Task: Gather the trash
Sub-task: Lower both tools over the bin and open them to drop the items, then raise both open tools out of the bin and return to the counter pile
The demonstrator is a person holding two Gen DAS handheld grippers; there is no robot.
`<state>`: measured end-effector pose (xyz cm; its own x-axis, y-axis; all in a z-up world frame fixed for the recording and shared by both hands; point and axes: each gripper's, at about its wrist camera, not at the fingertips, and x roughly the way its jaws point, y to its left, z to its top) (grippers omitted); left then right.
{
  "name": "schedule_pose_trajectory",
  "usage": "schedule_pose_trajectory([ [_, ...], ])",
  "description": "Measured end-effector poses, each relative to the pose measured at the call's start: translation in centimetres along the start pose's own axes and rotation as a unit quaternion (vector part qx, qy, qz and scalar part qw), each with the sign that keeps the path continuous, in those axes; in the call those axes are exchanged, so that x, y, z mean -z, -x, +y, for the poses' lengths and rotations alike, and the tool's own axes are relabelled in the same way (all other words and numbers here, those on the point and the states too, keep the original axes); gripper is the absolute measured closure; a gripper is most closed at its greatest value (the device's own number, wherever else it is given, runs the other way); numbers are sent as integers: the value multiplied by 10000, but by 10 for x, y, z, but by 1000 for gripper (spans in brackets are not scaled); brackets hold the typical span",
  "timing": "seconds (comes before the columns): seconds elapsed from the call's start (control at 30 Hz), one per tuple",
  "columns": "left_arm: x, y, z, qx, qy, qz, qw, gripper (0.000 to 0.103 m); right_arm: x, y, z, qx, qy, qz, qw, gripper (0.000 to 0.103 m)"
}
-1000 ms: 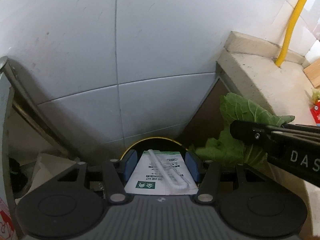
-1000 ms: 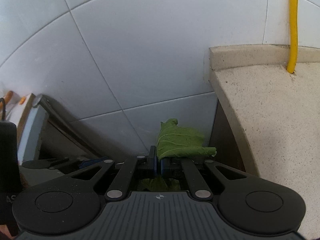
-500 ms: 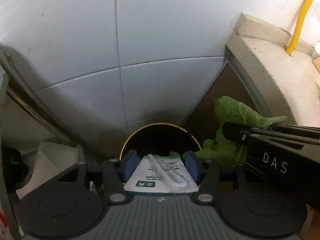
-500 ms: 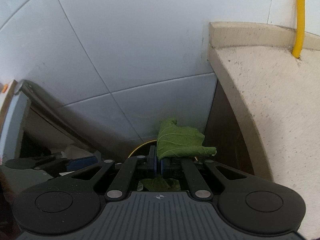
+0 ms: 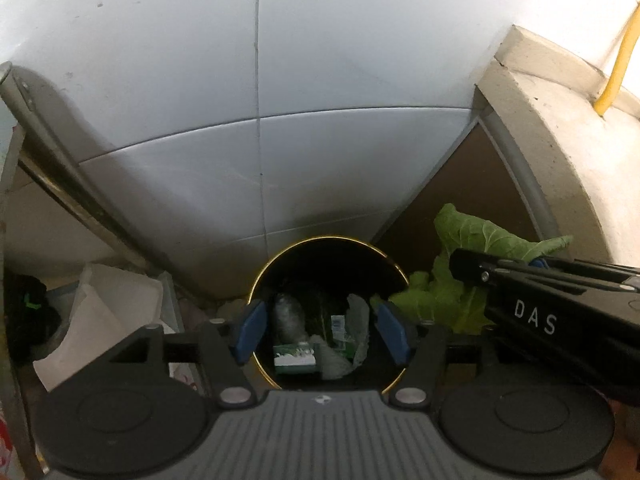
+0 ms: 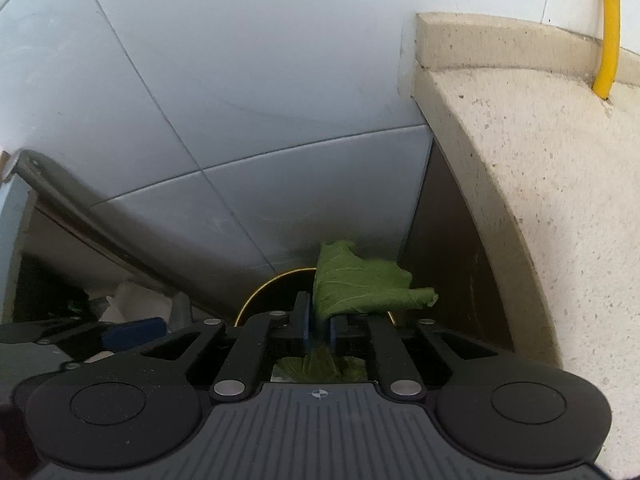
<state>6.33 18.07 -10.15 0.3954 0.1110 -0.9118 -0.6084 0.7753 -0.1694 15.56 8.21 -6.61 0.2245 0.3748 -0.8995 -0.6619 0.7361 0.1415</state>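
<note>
Left wrist view, and the white tiled wall (image 5: 320, 100) fills everything ahead of the claw, with the pale stone table (image 5: 560, 140) off to its right. Straight below the left claw (image 5: 322, 330) sits the round bin (image 5: 280, 256), gold rim showing, and it's filling up: a green-and-white packet (image 5: 294, 356), a clear bottle (image 5: 289, 316) and crumpled wrapping lie at the bottom. That claw's jaws have just been opening and now stand wide apart with nothing between them, so its load looks delivered. Over to the right claw (image 6: 319, 326): its jaws have just been easing apart too, a narrow gap, with the green leaf (image 6: 360, 288) between the blue pads, not yet dropped. The leaf hangs over the bin's right edge. By my reckoning, one drop left here, then any trash remaining elsewhere.
</note>
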Motion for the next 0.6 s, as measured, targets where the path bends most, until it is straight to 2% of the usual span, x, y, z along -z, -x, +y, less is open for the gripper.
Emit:
schedule_pose_trajectory([
  [0.1, -1, 0, 2, -29, 59, -2, 10000, 45, 0, -2, -1, -13, -9, 22, 10000, 78],
  [0.23, -1, 1, 5, -72, 156, -31, 9998, 45, -1, -2, -3, 31, -49, 1, 10000, 62],
  [0.6, -1, 3, 12, 60, 466, -63, 9989, 45, 5, 23, -18, 177, -289, -268, 9991, 59],
])
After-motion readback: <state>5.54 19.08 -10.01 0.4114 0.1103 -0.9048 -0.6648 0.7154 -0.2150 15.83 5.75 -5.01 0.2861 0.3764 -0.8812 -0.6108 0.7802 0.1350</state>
